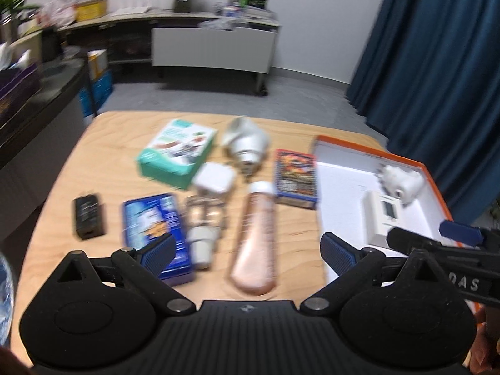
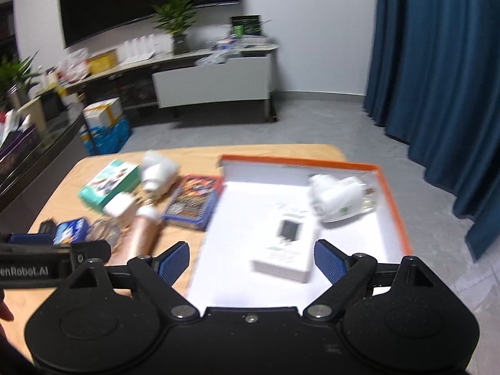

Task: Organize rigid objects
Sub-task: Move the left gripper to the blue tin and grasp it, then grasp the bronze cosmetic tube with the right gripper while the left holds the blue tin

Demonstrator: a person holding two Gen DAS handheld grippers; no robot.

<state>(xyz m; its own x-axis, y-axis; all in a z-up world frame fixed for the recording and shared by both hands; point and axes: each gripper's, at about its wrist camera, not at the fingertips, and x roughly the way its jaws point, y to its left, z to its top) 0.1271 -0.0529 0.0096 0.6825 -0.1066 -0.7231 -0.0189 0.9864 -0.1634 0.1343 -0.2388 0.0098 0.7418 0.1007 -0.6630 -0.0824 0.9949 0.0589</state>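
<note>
An orange-rimmed white box point(image 1: 432, 175) point(image 2: 392, 193) lies at the right of the wooden table and holds a flat white device point(image 1: 382, 215) point(image 2: 286, 243) and a white plug adapter point(image 1: 401, 182) point(image 2: 339, 198). Left of it lie a pink bottle point(image 1: 256, 240) point(image 2: 137, 237), a red-and-blue card box point(image 1: 295, 178) point(image 2: 195, 201), a green box point(image 1: 176, 151) point(image 2: 107, 184), a white bulb-like object point(image 1: 247, 139) point(image 2: 159, 168), a white charger point(image 1: 214, 179), a blue tin point(image 1: 153, 222) and a black adapter point(image 1: 87, 215). My left gripper point(image 1: 247, 253) hangs open above the bottle. My right gripper point(image 2: 251, 261) is open over the box.
A glass item with a white cap point(image 1: 203, 231) lies between the tin and the bottle. Beyond the table's far edge are grey floor, a white cabinet point(image 1: 212, 47), cluttered shelves and a blue curtain point(image 1: 437, 62) at the right.
</note>
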